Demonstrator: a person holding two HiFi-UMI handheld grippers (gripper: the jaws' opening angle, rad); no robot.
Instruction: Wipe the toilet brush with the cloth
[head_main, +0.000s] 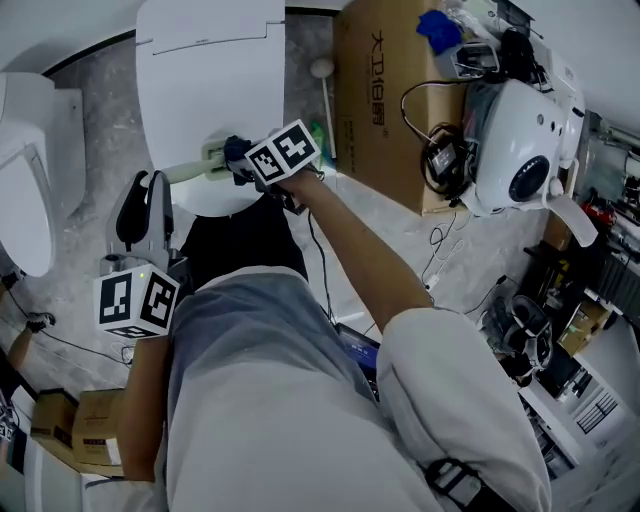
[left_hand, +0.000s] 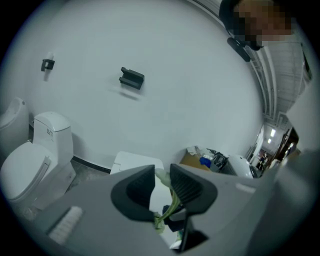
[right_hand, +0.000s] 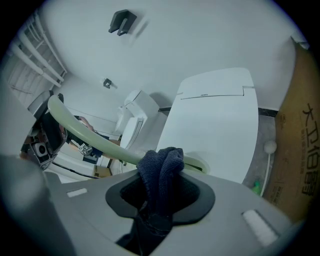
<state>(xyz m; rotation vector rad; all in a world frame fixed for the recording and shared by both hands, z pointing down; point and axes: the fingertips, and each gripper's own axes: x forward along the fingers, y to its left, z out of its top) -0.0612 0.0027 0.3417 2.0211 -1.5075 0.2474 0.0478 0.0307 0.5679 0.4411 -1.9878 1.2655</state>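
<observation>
Dark blue cloth (right_hand: 160, 172) is bunched in the right gripper (right_hand: 161, 192). Its fingers pinch the cloth, and the top fold touches the pale green toilet brush (right_hand: 85, 131) handle above the toilet lid (right_hand: 215, 115). Left gripper (left_hand: 162, 175) fingers clamp the brush nearer the person. Looks like mid-wipe on the handle. Next: slide cloth along the shaft, maintain contact, left grip firm. Can't see the bristle end.

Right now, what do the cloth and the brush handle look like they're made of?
The cloth looks like dark blue knitted or terry fabric with a matte finish, judging by its ribbed, fuzzy folds. The brush handle is probably moulded plastic. It is pale green and smooth, with a soft sheen and no grain, though coated metal cannot be ruled out.
</observation>
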